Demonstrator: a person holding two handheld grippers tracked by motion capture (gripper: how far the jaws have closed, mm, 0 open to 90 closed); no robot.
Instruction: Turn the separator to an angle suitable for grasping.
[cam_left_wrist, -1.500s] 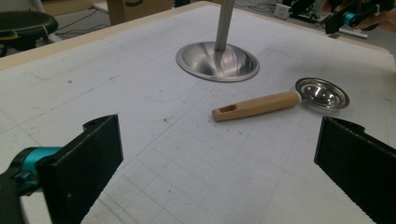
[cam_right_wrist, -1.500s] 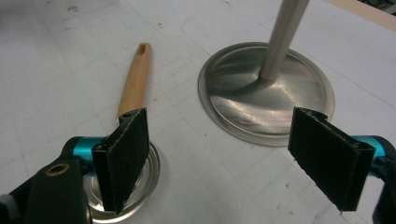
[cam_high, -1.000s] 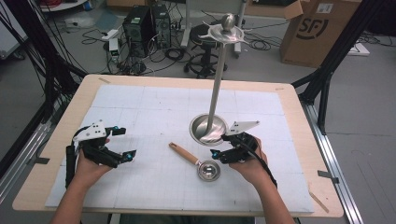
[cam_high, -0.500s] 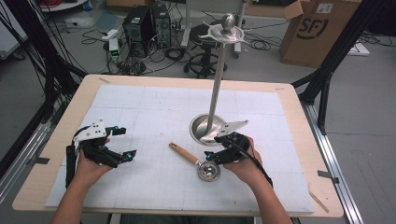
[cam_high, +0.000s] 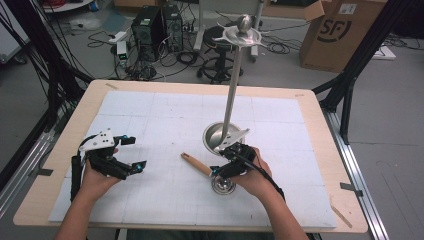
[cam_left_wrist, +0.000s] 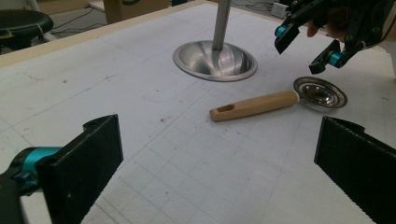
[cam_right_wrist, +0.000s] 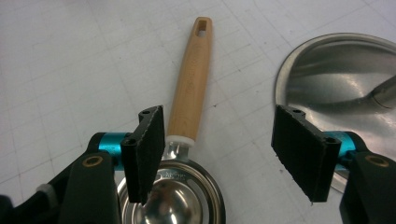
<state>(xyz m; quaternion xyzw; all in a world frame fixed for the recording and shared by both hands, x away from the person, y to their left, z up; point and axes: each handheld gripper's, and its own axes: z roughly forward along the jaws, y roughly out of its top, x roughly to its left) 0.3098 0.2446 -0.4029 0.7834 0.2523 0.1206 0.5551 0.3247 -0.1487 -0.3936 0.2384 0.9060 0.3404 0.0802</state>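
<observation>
1. Here the right gripper (cam_high: 220, 167) is hanging just above the measuring spoon (cam_high: 207, 172), which is lying flat on the white mat (cam_high: 150, 120) near the front of the table (cam_high: 65, 150), wooden handle pointing away to the left and steel bowl toward the person.
2. Its jaws have just been closing but are standing apart, pinching nothing; in the right gripper view the handle's neck (cam_right_wrist: 180, 135) is sitting beside the left pad rather than midway.
3. A good grip is calling for centring the jaws across the wooden handle (cam_right_wrist: 192, 79) just ahead of the steel bowl (cam_right_wrist: 173, 196), then lowering until the pads are straddling the wood.
4. The left gripper (cam_high: 125, 155) is resting well off to the left, jaws spread and empty.
5. The round metal base (cam_high: 220, 135) of the tall stand (cam_high: 232, 85) is sitting just beyond the right gripper, so I judge it is crowding any swing that way; a lifted spoon could be knocking the pole.
</observation>
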